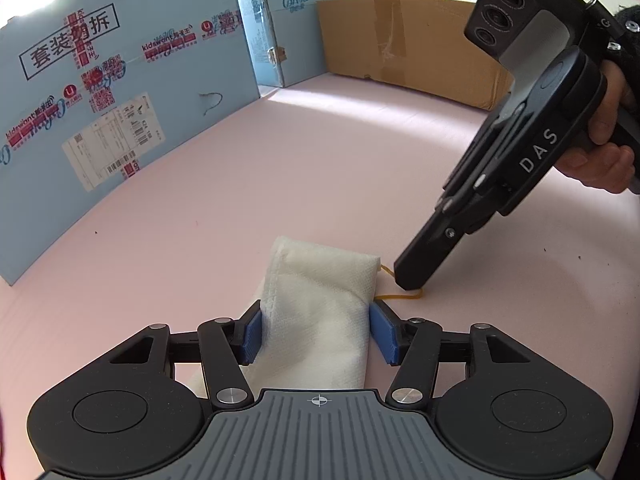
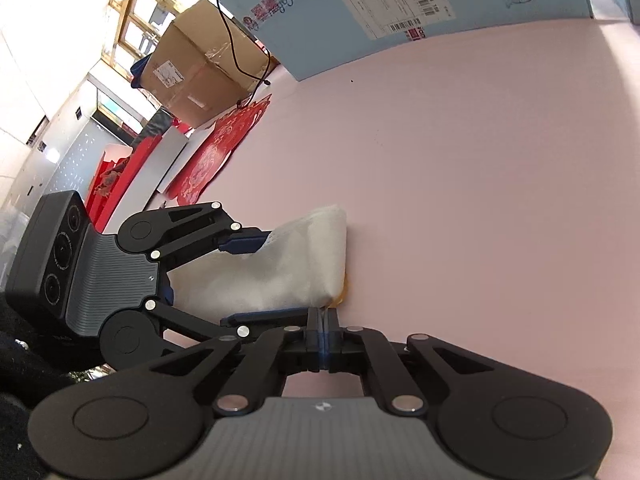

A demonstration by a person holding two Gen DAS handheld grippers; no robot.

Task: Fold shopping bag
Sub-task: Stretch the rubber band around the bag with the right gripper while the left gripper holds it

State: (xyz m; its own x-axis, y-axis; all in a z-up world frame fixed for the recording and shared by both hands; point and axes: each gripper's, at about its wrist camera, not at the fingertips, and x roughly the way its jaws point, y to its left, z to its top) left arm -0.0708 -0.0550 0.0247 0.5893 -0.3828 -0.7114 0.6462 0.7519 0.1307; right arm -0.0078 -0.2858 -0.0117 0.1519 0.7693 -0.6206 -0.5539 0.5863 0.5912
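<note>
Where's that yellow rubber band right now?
In the left wrist view the yellow rubber band lies on the pink table, right of the folded white bag, under the right claw.

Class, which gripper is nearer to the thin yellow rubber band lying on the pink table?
Right. The right gripper, jaws shut, has its tip on the thin yellow rubber band. The left gripper straddles the folded white fabric bag beside it.

Right gripper (image 2: 323, 334) jaws pressed together low on the pink worktop (image 2: 480, 200), folded white shopping bag (image 2: 288, 268) just ahead, left gripper (image 2: 256, 276) straddling it, blue carton (image 2: 400, 12) behind.
</note>
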